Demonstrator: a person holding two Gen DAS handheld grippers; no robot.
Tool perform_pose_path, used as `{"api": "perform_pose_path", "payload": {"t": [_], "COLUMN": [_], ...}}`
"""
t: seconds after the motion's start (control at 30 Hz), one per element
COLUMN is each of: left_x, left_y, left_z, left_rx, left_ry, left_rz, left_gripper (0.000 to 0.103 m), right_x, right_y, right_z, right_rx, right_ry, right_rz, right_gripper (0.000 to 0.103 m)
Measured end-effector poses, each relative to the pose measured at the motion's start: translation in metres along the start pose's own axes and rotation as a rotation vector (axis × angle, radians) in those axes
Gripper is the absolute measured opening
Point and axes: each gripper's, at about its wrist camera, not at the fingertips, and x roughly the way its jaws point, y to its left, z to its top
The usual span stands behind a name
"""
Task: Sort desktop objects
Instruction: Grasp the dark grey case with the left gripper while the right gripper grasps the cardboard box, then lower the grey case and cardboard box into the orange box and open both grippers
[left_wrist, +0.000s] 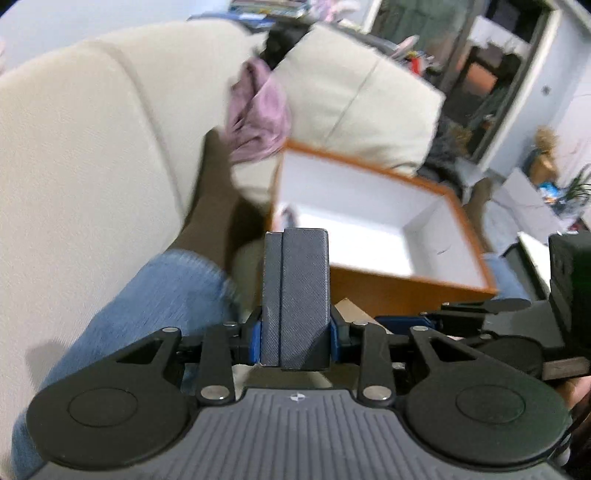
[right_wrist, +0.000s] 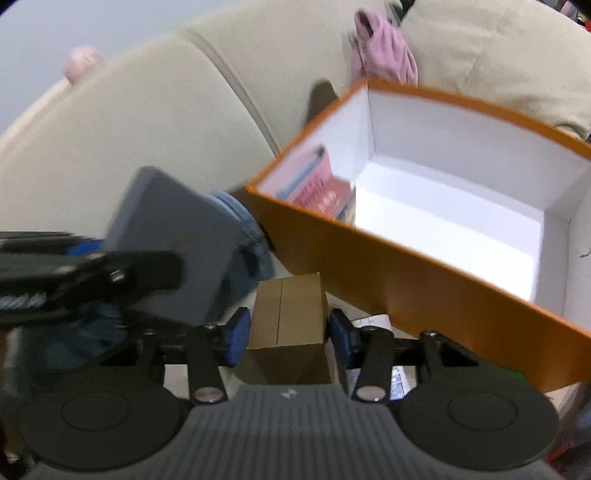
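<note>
The left gripper (left_wrist: 294, 334) holds a grey case (left_wrist: 295, 299) upright, its blue pads pressed against both sides of the case. Beyond it, to the right, an orange box (left_wrist: 402, 291) with a white inside stands open. A cream sofa (left_wrist: 74, 166) fills the left and far side, with a pink cloth (left_wrist: 258, 114) bunched between its cushions. A person's leg in blue jeans (left_wrist: 122, 325) runs along the near left.

In the right wrist view, the right gripper (right_wrist: 290, 332) has a brown carton (right_wrist: 288, 314) between its blue pads. A thin gap shows on each side, so the pads do not press it. No earlier picture is here to compare. The orange box (right_wrist: 424, 288) lies just right of the carton, and a pink packet (right_wrist: 317, 184) leans inside at its left end. The grey case (right_wrist: 173, 236) shows to the left, tilted, with the other gripper's black arm across it. White printed paper (right_wrist: 380, 354) lies under the gripper on the right.
</note>
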Motion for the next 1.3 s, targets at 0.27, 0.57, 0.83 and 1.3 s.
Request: {"api": "perform_pose_path", "payload": {"t": [0.27, 0.57, 0.83, 1.3], "left_x": [0.012, 0.118, 0.16, 0.164], "left_y": [-0.047, -0.072, -0.08, -0.077], "left_z": [0.063, 0.081, 0.063, 0.063], "left_rx": [0.075, 0.105, 0.203, 0.197], "left_ry": [-0.038, 0.164, 0.31, 0.366], "left_rz": [-0.13, -0.023, 0.087, 0.087], "left_gripper": [0.038, 0.037, 0.038, 0.039], "right_x": [-0.092, -0.023, 0.008, 0.033], "right_y": [-0.042, -0.11, -0.134, -0.136], "right_z": [0.027, 0.041, 0.028, 0.027], "right_rx": [0.118, 0.335, 0.412, 0.445], "right_ry": [-0.283, -0.187, -0.087, -0.025], "right_rz": [-0.052, -0.126, -0.085, -0.061], "right_gripper": [0.049, 0.049, 0.049, 0.049]}}
